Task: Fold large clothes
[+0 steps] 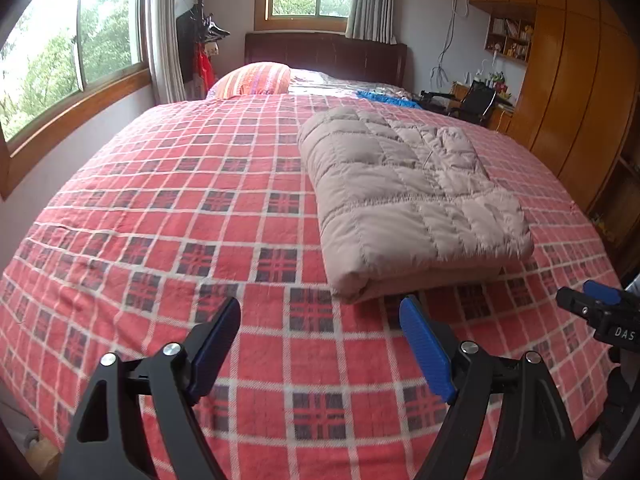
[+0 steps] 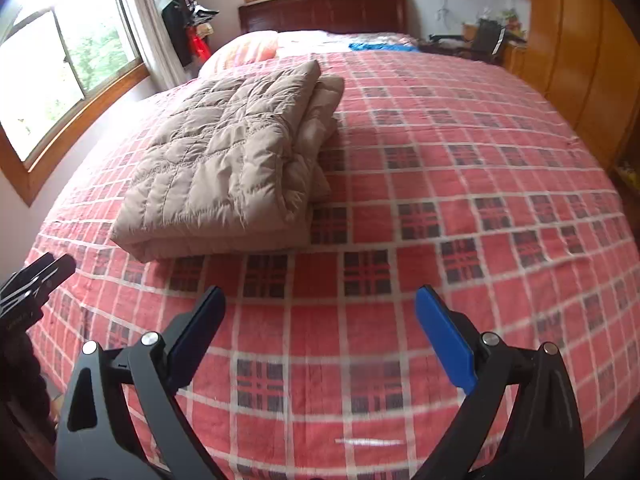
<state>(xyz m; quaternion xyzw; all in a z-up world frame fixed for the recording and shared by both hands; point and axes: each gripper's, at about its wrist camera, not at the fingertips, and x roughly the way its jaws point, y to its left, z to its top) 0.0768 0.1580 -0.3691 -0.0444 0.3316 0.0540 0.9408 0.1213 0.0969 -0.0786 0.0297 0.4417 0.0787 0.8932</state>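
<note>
A beige quilted padded coat (image 1: 408,196) lies folded into a thick rectangle on the red plaid bedspread (image 1: 180,220). In the right wrist view the folded coat (image 2: 228,160) sits left of centre on the bedspread (image 2: 460,180). My left gripper (image 1: 320,312) hovers open just short of the coat's near edge, nothing between its blue pads. My right gripper (image 2: 318,300) is also open and empty, to the right of the coat's near corner. Each gripper's tip shows at the edge of the other's view: the right gripper (image 1: 600,312), the left gripper (image 2: 36,284).
A striped pillow (image 1: 256,78) and a blue cloth (image 1: 384,98) lie near the dark headboard (image 1: 324,54). Windows run along the left wall, a coat stand (image 1: 202,36) stands in the corner, and wooden wardrobes (image 1: 576,80) line the right side.
</note>
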